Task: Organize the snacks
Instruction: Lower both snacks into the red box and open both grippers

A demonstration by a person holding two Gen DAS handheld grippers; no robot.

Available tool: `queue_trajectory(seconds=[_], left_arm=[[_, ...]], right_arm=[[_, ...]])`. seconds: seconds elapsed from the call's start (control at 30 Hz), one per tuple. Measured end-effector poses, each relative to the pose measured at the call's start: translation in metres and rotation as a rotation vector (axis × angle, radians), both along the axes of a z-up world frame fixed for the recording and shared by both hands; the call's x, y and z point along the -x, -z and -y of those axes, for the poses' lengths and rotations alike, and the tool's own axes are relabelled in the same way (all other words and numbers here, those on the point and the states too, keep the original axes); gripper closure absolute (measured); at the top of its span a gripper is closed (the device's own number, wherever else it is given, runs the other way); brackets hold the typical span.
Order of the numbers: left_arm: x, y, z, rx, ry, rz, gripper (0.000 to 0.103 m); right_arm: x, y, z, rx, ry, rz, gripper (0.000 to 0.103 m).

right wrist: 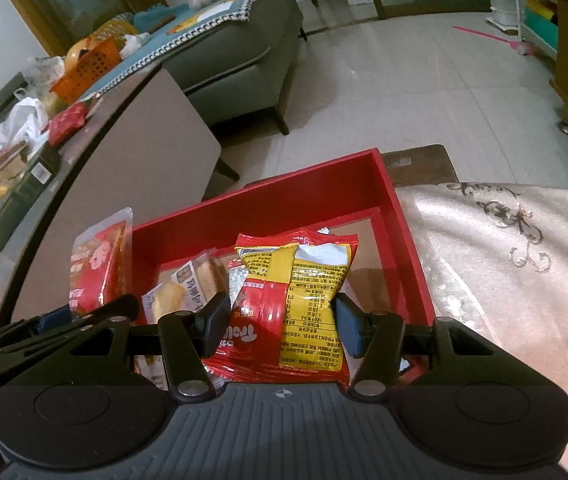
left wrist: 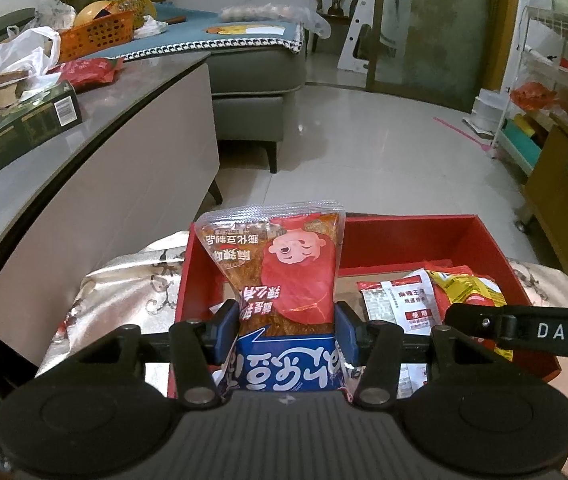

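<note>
Pale patterned cloth [right wrist: 504,248] carries the red box [left wrist: 404,236]. Above it, the left tool [left wrist: 287,322] pinches a red-and-blue snack packet [left wrist: 288,276] upright, while the right tool [right wrist: 282,322] grips a red-and-yellow packet [right wrist: 296,288] between its pads.

Your box [left wrist: 464,240] sits on a cloth [right wrist: 504,264], w/ packets [left wrist: 404,300] inside at its right. Left hand-held gripper [left wrist: 287,322] holds a pouch [left wrist: 284,268] over the box's left part; right hand-held gripper [right wrist: 280,320] holds a packet [right wrist: 300,280] beside it. Worktop [left wrist: 132,84] lies to your left, sofa [left wrist: 252,80] behind it.
</note>
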State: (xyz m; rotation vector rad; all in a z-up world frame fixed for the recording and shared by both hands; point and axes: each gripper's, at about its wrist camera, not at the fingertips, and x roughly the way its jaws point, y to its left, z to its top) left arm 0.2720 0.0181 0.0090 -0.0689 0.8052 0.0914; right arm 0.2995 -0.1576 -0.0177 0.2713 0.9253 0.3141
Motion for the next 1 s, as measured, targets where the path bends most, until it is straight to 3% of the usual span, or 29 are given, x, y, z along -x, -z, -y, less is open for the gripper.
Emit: queue_trajectory(seconds=[0.23, 0.47, 0.8, 1.0], left_arm=[[-0.004, 0.003, 0.001, -0.002, -0.004, -0.008, 0.054], [-0.001, -0.003, 0.003, -0.031, 0.000, 0.022, 0.035], [0.004, -0.006, 0.004, -0.046, 0.008, 0.026, 0.034], [0.012, -0.013, 0.004, -0.049, 0.019, 0.041, 0.034]], right_arm=[[-0.004, 0.005, 0.000, 0.012, 0.005, -0.003, 0.039], [-0.004, 0.004, -0.001, 0.009, 0.006, -0.001, 0.036], [0.000, -0.002, 0.001, 0.018, 0.013, 0.006, 0.033], [0.006, -0.007, 0.002, 0.030, 0.018, 0.014, 0.026]])
